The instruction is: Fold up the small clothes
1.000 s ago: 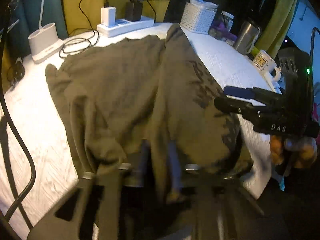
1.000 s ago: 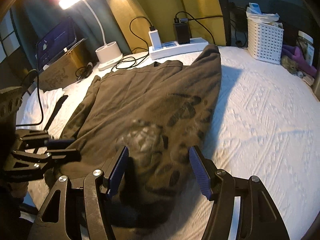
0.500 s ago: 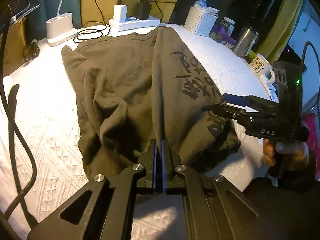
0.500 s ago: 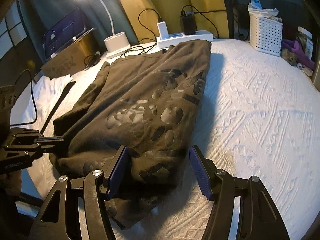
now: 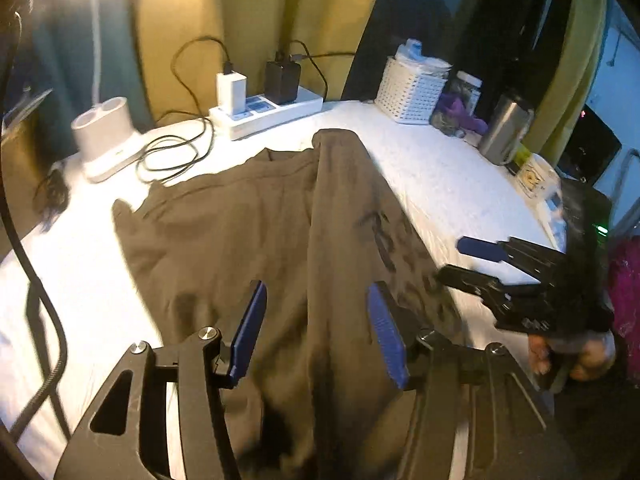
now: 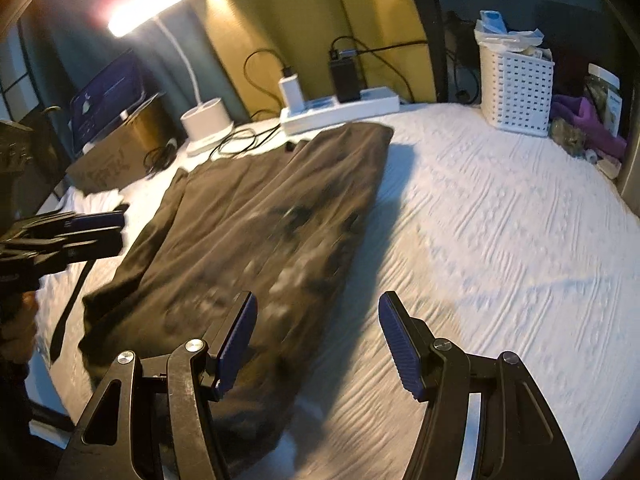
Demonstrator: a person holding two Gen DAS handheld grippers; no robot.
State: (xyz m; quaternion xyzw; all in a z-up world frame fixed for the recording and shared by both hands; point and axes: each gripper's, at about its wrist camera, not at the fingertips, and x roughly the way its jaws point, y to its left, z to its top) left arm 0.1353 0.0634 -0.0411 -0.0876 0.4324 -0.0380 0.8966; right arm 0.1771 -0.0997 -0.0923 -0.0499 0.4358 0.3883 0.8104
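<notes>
Shirt (image 5: 256, 248) lies on the white table (image 6: 500, 220), one side already folded over lengthwise. Nearest, the left claw (image 5: 316, 332) has just been opening, its jaws apart above the cloth and pressing nothing; the right claw (image 6: 316, 340) hangs apart too, empty. A fold looks just released — next likely calls for a fresh grip on the near hem. Farther off, the right view alone shows the lit lamp (image 6: 148, 4) and laptop (image 6: 108, 100); the left view alone shows a mug (image 5: 534, 174).
</notes>
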